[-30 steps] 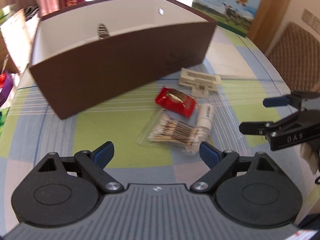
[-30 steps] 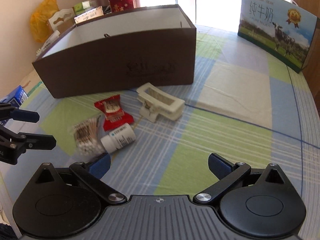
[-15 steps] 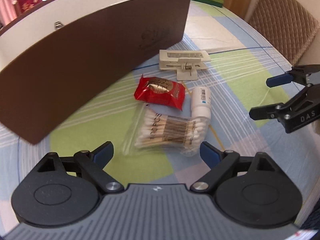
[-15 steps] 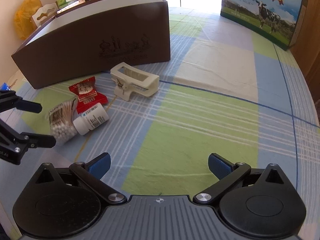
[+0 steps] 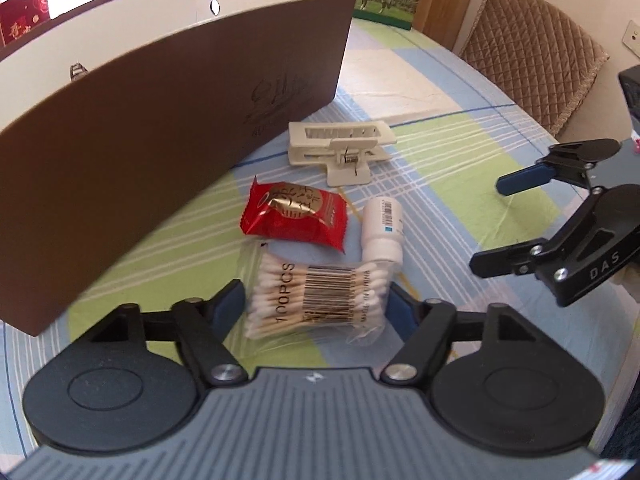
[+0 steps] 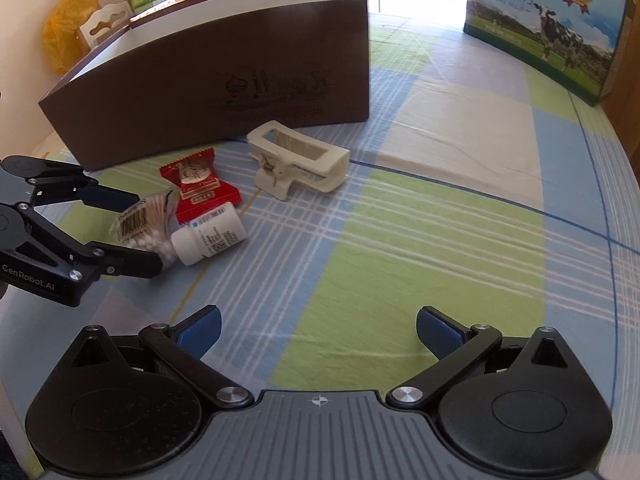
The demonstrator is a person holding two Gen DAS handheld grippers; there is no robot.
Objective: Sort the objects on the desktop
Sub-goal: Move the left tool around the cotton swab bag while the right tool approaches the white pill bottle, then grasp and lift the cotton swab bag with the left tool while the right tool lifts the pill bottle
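Since the earlier frame, your left gripper has closed in on the bag of cotton swabs, which now lies between its wide-open blue pads, apparently not yet clamped. Taking the brown storage box as landmark: the bag lies on the checked tablecloth in front of its long wall, farthest out of a cluster; the red candy packet and white pill bottle lie between bag and box, the cream hair clip nearest the wall. The swabs' long axis runs across the jaw gap, so closing would press them end to end. Your right gripper, jaws spread and empty, hangs well off to the side; the left is plainly nearer.
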